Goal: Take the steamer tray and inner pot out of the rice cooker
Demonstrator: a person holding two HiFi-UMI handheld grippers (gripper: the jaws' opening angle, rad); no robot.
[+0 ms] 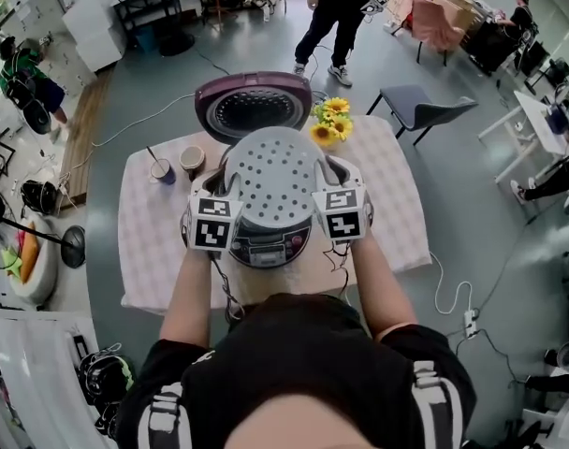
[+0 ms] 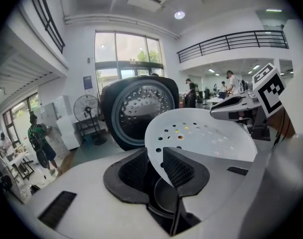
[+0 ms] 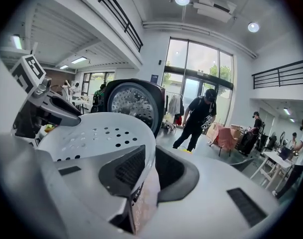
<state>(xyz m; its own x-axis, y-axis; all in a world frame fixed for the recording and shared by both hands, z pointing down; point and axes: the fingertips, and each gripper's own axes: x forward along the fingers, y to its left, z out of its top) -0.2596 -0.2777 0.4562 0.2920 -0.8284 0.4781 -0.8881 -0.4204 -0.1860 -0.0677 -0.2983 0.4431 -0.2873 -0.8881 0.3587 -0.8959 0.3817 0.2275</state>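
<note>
Hiding rice cooker [image 1: 270, 246] opening, perforated steamer tray [image 1: 273, 178]

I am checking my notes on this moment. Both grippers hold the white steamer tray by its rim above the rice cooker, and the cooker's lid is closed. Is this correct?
Not quite. The lid is open, tipped back behind the rice cooker; the head view shows it. The rest is right: the left gripper and the right gripper hold the steamer tray by its rim.

a blue round cup [image 1: 163, 170] and a brown round cup [image 1: 193, 160] stand side by side on a pale checked tablecloth [image 1: 149, 241]; yellow sunflowers [image 1: 331, 120] sit near its far edge. 1 grey padded chair [image 1: 420, 106] stands on the floor beyond.
</note>
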